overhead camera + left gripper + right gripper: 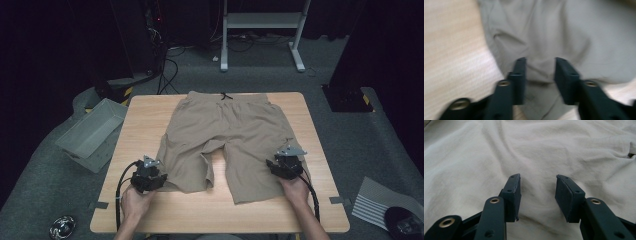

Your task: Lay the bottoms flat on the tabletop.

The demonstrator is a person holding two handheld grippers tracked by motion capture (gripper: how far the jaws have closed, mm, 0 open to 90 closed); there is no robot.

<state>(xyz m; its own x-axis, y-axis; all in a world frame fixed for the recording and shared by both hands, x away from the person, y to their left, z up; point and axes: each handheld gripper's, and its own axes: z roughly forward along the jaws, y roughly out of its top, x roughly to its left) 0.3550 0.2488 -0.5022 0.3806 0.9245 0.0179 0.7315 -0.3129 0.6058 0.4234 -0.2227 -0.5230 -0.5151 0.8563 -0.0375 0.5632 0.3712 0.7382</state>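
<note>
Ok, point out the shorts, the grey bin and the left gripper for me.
shorts (250, 125): high view, on the flat fabric below the waistband.
grey bin (90, 131): high view, on its inner floor, left of the table.
left gripper (540, 72): left gripper view, midway between its open black jaw tips, over the cloth.

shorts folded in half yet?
No, the shorts lie spread flat on the table, both legs side by side.
</note>
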